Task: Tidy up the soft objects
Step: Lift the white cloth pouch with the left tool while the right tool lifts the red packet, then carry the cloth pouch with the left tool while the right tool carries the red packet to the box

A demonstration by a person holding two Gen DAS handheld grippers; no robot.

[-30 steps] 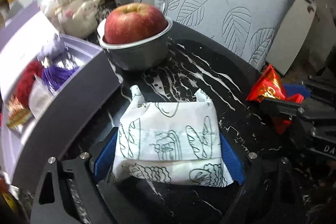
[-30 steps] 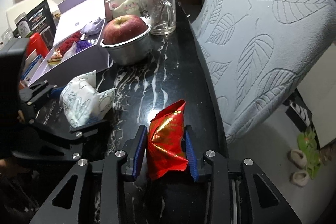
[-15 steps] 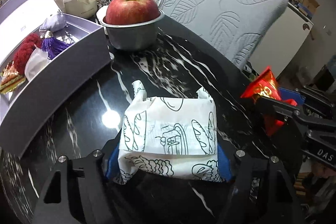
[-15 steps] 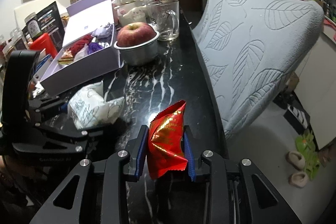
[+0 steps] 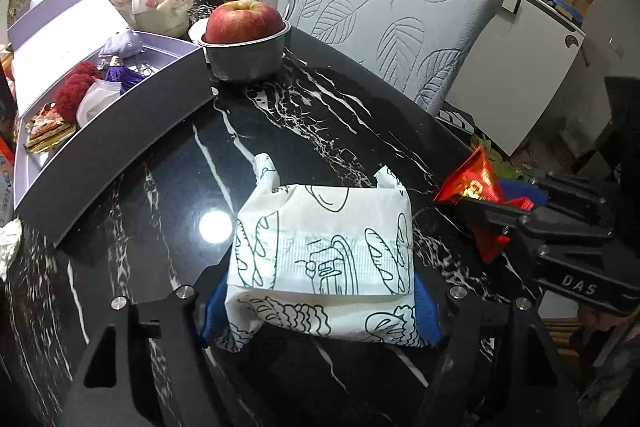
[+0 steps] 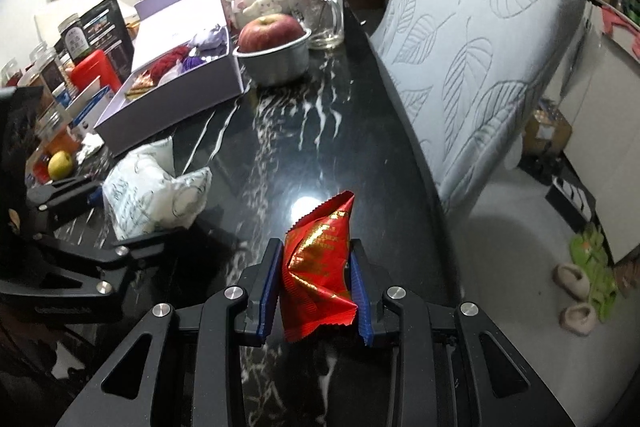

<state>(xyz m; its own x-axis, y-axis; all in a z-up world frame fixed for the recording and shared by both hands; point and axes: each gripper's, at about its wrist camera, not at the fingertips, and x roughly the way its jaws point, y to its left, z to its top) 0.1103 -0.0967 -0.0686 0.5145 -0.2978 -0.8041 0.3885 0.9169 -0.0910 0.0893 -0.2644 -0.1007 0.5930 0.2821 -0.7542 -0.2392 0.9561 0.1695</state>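
Surface: black marble table [image 6: 304, 147] | leaf-patterned chair [image 6: 480, 39] beside | cluttered room

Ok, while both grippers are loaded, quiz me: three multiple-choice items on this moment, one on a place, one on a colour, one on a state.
1. Where does the apple sit?
A. in the metal bowl
B. in the purple box
C. bare on the black marble table

2. What colour is the packet in the right gripper?
A. green
B. red with gold print
C. plain white

3. What state is the left gripper in?
A. open and holding nothing
B. shut on the apple
C. shut on the white tissue pack

Answers:
1 A: the apple rests in the bowl, beside the box.
2 B: red foil with gold print shows between the blue pads.
3 C: the blue pads press both sides of the printed pack.
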